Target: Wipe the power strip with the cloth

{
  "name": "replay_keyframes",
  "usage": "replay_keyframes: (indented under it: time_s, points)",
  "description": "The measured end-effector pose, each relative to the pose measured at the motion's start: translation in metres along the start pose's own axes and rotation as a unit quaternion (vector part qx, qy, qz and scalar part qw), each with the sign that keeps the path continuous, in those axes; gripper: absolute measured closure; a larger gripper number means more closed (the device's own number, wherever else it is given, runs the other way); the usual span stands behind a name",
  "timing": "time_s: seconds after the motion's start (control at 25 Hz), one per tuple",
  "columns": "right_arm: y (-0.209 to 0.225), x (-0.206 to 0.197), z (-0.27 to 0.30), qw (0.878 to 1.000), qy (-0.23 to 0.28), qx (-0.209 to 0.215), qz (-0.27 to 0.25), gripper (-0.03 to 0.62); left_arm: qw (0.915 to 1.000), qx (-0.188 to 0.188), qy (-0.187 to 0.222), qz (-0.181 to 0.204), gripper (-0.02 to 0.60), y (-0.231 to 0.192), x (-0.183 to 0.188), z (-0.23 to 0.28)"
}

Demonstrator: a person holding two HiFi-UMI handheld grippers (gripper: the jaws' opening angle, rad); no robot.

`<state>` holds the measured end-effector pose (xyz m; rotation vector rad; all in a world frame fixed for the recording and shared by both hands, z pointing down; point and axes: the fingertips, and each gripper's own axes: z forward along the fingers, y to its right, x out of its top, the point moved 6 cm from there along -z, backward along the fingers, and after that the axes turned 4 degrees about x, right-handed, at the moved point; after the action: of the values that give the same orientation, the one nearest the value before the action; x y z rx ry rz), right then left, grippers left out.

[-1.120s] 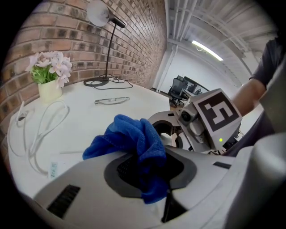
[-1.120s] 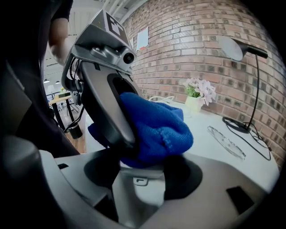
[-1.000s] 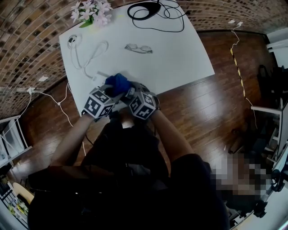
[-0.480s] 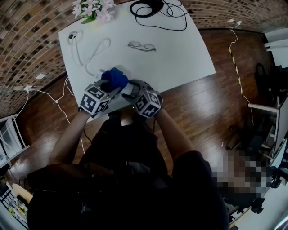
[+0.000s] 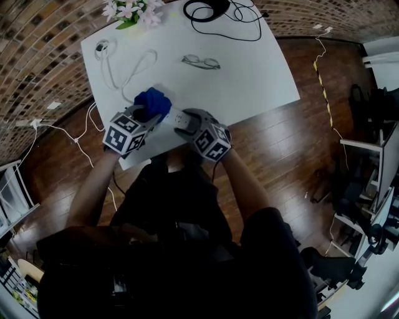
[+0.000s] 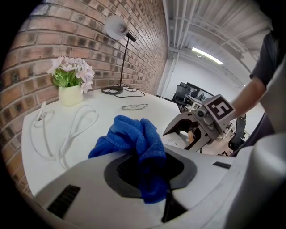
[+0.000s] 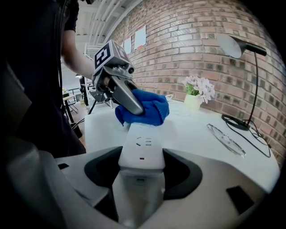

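A white power strip (image 7: 142, 146) lies near the front edge of the white table (image 5: 249, 75). My right gripper (image 7: 142, 175) is shut on its near end. The strip (image 5: 181, 117) shows as a short white bar between the two marker cubes in the head view. A bunched blue cloth (image 6: 134, 138) is clamped in my left gripper (image 6: 148, 176). That cloth (image 7: 145, 109) rests on the far end of the strip, with the left gripper (image 7: 121, 93) angled down onto it. In the head view the cloth (image 5: 153, 103) sits left of the right gripper (image 5: 187, 121).
Farther back on the table lie a pair of glasses (image 5: 201, 61), a looped white cable (image 5: 128, 75), a vase of pink flowers (image 5: 132, 11) and a black lamp base with its cord (image 5: 209, 9). Wooden floor surrounds the table. A brick wall runs behind it.
My left gripper has slid the blue cloth leftward along the strip, away from the right gripper, so more white strip shows between them. The right gripper has kept still.
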<state>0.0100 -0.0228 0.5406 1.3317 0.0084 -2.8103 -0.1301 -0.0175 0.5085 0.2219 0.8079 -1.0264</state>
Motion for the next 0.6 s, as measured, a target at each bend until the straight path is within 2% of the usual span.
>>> replay_keyframes:
  time_s: [0.2,0.44,0.6]
  points:
    - [0.0,-0.004,0.0,1.0,-0.013,0.004,0.012,0.319,0.9999,-0.012,0.009,-0.001,0.482,-0.008,-0.003,-0.003]
    - [0.002,0.001,0.004,0.999,-0.022,0.016,0.032,0.319,0.9996,-0.011,0.01,0.025,0.482,-0.024,-0.006,-0.011]
    - [0.002,0.001,0.003,0.999,-0.026,0.012,0.043,0.318,0.9994,-0.018,0.009,0.026,0.482,-0.03,-0.006,-0.012]
